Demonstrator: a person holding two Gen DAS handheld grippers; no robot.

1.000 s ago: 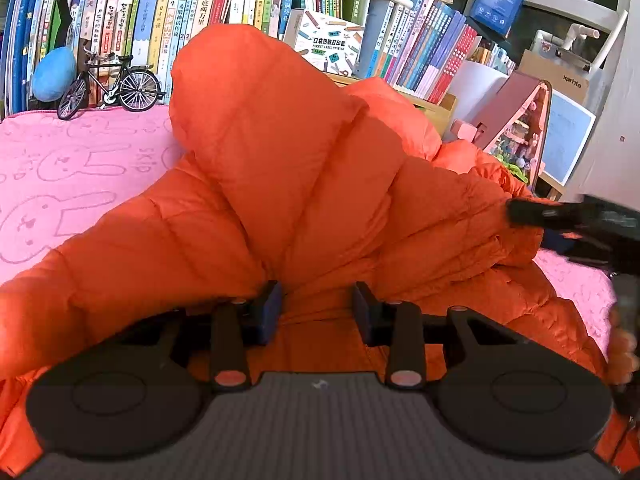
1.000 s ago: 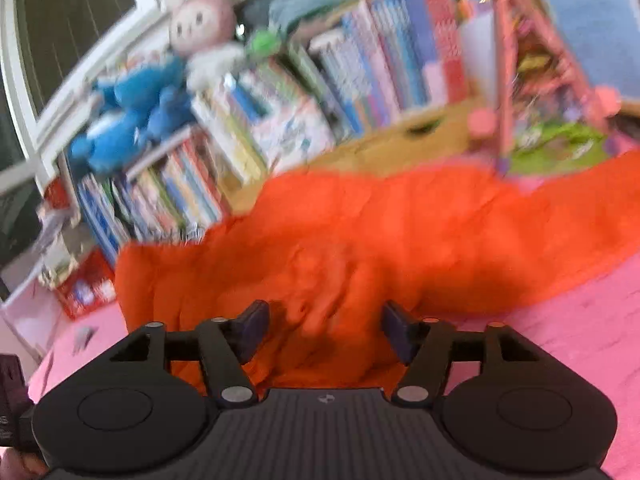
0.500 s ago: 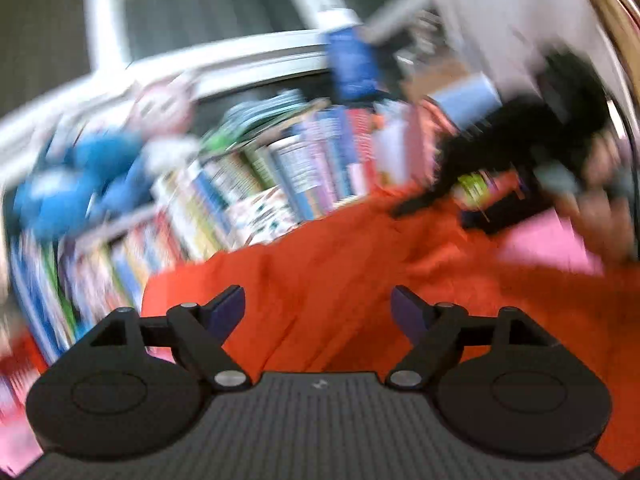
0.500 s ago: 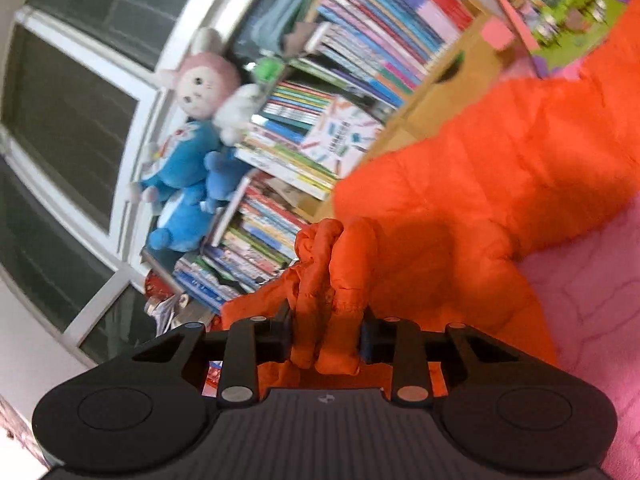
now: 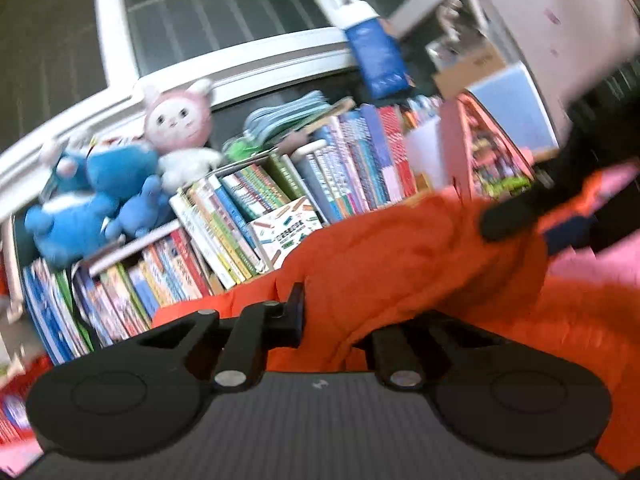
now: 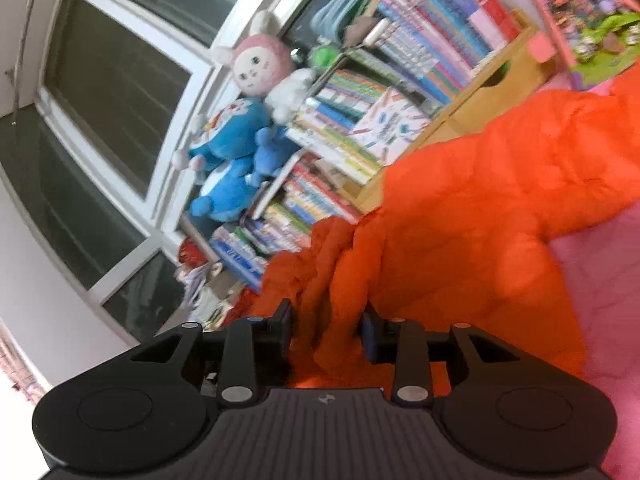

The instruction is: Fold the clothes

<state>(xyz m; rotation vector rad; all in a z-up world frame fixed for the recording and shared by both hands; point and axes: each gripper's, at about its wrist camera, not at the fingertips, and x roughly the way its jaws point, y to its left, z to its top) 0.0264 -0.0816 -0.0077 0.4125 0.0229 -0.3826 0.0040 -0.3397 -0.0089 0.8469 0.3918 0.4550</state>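
Note:
An orange puffer jacket (image 5: 420, 264) lies bunched on a pink bed cover (image 6: 604, 280). In the left wrist view my left gripper (image 5: 332, 316) is shut on a fold of the jacket; the fabric drapes over its right finger and hides that pad. My right gripper (image 6: 326, 320) has a thick twisted bunch of the jacket (image 6: 480, 200) between its pads, which still touch the fabric while its jaws are opening slightly. That right gripper (image 5: 520, 216) also shows as a dark blur at the right of the left wrist view, on the far part of the jacket.
A shelf packed with books (image 5: 280, 208) runs behind the bed, with a blue plush (image 6: 232, 148) and a pink-hooded plush doll (image 6: 256, 64) on top. A pink toy house (image 5: 484, 148) stands at the right. Dark windows (image 6: 100, 100) are behind.
My left gripper stood wide open over the jacket half a second ago and has now shut on a fold. My right gripper keeps its bunch of fabric, and its view has rolled a little.

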